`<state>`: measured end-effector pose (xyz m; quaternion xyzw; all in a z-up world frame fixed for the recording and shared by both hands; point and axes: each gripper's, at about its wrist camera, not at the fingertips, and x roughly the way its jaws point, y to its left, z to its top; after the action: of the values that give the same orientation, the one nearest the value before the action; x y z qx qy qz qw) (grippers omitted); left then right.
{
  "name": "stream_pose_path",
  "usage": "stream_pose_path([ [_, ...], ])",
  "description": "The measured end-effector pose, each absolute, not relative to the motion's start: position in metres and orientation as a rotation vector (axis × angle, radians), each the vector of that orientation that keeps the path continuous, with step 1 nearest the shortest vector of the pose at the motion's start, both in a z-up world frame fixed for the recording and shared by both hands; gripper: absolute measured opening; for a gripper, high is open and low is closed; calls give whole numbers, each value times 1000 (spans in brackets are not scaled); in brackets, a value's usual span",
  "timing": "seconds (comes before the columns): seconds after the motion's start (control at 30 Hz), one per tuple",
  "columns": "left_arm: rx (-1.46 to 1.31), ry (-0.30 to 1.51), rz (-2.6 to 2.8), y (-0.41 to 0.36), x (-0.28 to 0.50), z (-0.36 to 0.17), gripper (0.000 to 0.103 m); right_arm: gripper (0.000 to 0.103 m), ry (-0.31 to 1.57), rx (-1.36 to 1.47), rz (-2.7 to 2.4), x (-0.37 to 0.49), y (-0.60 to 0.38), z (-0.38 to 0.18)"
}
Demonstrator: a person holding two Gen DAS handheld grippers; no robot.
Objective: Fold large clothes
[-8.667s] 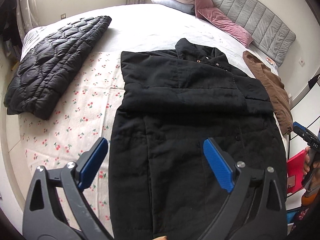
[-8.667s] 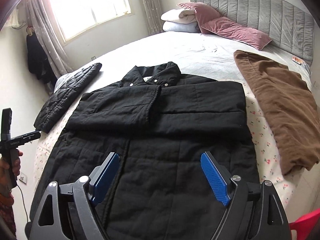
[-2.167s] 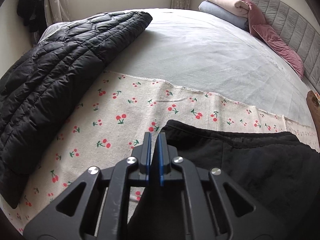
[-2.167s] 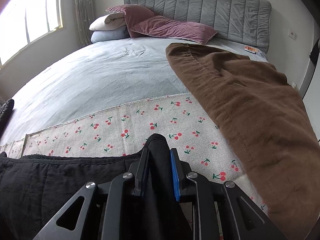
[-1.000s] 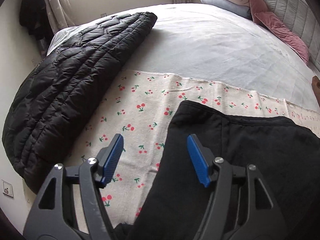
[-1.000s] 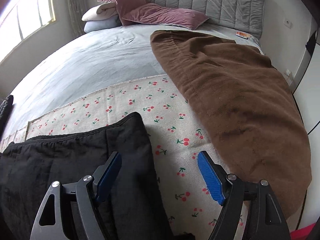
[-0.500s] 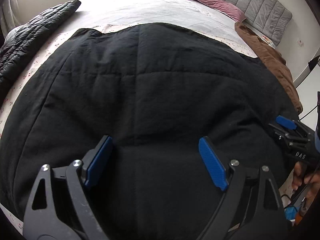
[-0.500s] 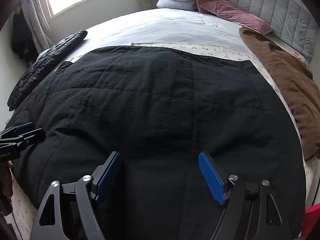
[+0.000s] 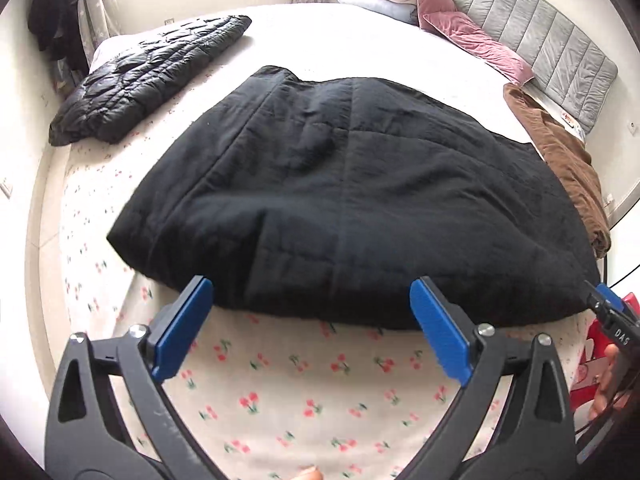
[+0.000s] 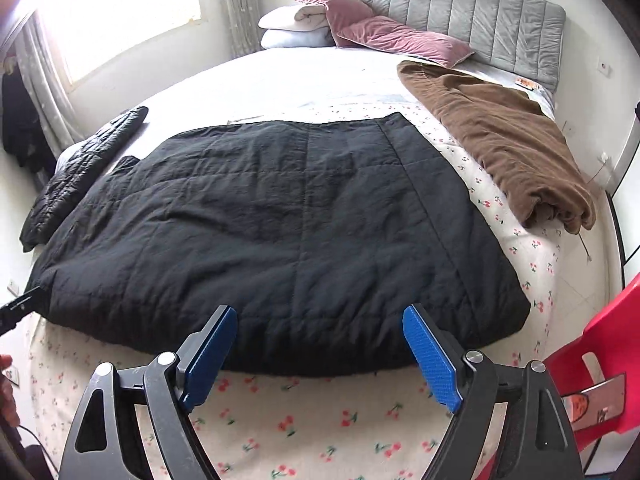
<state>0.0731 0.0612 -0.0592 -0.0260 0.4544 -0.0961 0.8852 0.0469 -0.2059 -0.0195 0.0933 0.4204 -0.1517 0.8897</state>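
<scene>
A large black quilted coat [image 9: 340, 192] lies folded in half on the cherry-print cloth [image 9: 304, 392] on the bed; it also shows in the right wrist view [image 10: 280, 232]. My left gripper [image 9: 312, 328] is open and empty, held just off the coat's near folded edge. My right gripper [image 10: 320, 356] is open and empty, also just off that near edge. The tip of the right gripper shows at the right edge of the left wrist view [image 9: 612, 316], and the tip of the left gripper shows at the left edge of the right wrist view [image 10: 20, 308].
A black puffer jacket [image 9: 148, 76] lies at the bed's left side. A brown garment [image 10: 500, 136] lies at the right side. Pink and white pillows [image 10: 360, 28] rest by the grey headboard [image 10: 460, 12]. A red chair [image 10: 592, 392] stands at the near right.
Both grippers have drawn back from above the folded coat to its near edge; more cherry-print cloth shows below them. Both stay open. The coat lies still.
</scene>
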Motion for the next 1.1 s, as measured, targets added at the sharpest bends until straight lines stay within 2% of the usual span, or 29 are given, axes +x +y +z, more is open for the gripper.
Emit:
stream_pose_path([
  [0.13, -107, 991, -186, 49, 39, -66, 102, 90, 876, 194, -310, 31, -174, -15],
  [0.3, -21, 1013, -168, 28, 23, -71, 102, 90, 904, 174, -315, 20, -150, -23],
  [1.1, 101, 997, -141, 2, 7, -73, 102, 90, 941, 159, -275, 15, -129, -35],
])
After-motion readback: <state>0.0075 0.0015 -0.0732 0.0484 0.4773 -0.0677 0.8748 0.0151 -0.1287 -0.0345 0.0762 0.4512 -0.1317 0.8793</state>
